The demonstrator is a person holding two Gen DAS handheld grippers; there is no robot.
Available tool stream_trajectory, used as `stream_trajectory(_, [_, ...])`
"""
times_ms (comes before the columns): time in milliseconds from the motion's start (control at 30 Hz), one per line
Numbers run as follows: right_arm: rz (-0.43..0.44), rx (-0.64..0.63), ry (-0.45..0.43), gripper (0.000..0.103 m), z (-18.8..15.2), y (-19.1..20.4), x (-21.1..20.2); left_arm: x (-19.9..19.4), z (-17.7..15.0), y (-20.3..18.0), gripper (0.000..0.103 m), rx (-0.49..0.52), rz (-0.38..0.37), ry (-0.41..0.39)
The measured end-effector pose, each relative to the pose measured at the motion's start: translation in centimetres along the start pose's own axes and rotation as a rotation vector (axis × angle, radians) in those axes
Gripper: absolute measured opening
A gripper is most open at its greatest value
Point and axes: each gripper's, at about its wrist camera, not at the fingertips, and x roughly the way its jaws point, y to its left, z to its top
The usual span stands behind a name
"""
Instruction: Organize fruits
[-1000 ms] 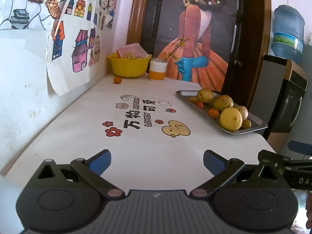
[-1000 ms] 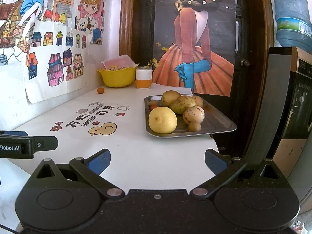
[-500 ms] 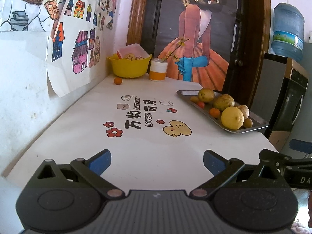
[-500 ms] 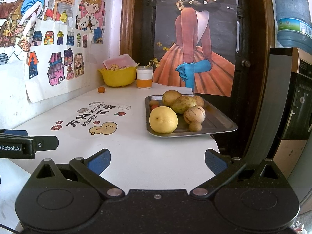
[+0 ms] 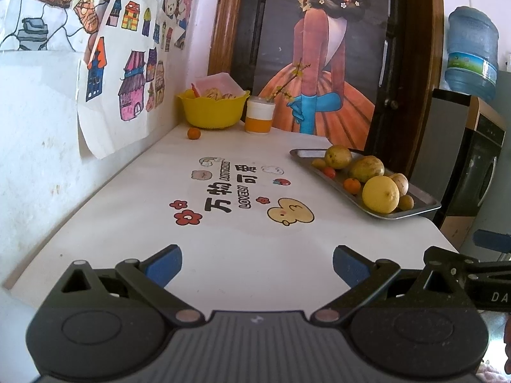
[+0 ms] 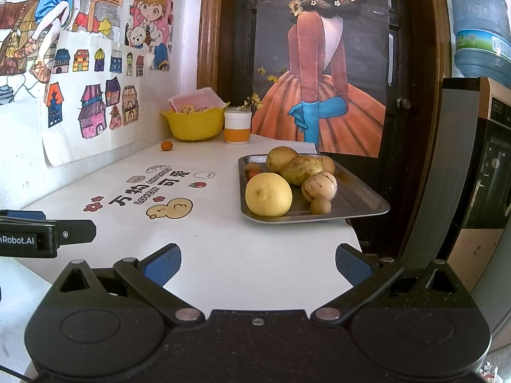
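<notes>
The right gripper point(image 6: 258, 263) hangs low over the near edge of the white table point(image 6: 223, 255), its blue-padded jaws spread wide with nothing between them. Ahead of it and slightly to its right sits the metal tray point(image 6: 361, 198), and the closest fruit on that tray is the big yellow citrus point(image 6: 268, 194), almost straight in front of the gap between the jaws. Behind the citrus lie a striped round fruit point(image 6: 319, 185), a small brown one point(image 6: 321, 206) and an oblong yellow-green fruit point(image 6: 301, 169) whose long axis runs across the gripper's line of approach.

The left gripper point(image 5: 257, 266) is likewise released and empty. From it the tray point(image 5: 424, 202) lies well off to the right and farther ahead, so the right gripper appears to be the nearer one for any pick from the tray. Far ahead of the left gripper, a lone small orange point(image 5: 194, 133) rests on the table just before a yellow bowl point(image 5: 213, 111), probably better suited to the left side.
</notes>
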Motion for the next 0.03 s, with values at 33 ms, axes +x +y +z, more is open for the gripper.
stream_trajectory(33, [0.0,0.0,0.0,0.102,0.0,0.0,0.0,0.03,-0.01,0.0,0.102,0.0,0.002,0.002])
